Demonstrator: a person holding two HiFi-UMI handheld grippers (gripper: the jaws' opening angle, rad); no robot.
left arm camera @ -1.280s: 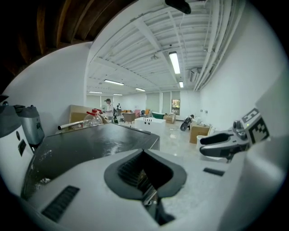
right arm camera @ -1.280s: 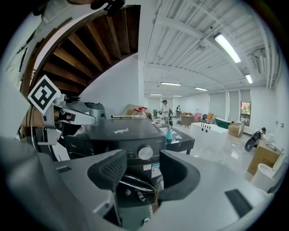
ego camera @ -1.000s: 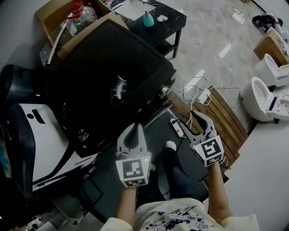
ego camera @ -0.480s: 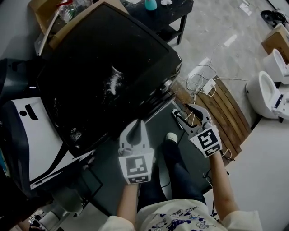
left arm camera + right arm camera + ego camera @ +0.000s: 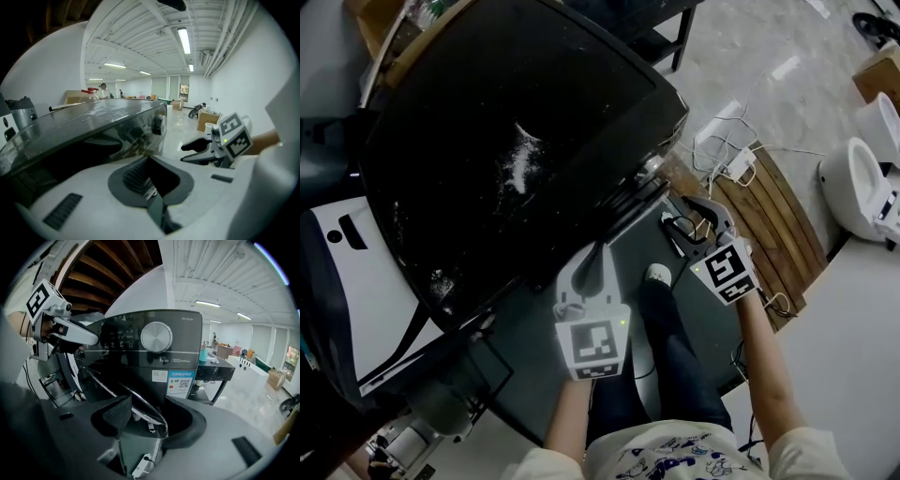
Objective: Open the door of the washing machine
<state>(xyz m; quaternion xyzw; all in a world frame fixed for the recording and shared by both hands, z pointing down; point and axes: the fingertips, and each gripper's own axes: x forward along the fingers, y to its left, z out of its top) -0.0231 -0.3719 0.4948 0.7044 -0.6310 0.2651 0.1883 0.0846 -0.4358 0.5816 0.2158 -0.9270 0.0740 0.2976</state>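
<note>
The right gripper (image 5: 684, 214) reaches forward to the front of the black washing machine (image 5: 525, 122), its jaws narrowed onto the chrome rim of the door (image 5: 140, 411). The left gripper (image 5: 600, 248) hovers just left of it, jaws together and empty. The person stands on a dark mat (image 5: 712, 323), with a slatted wooden board (image 5: 773, 230) and a white toilet (image 5: 853, 183) to the right.
</note>
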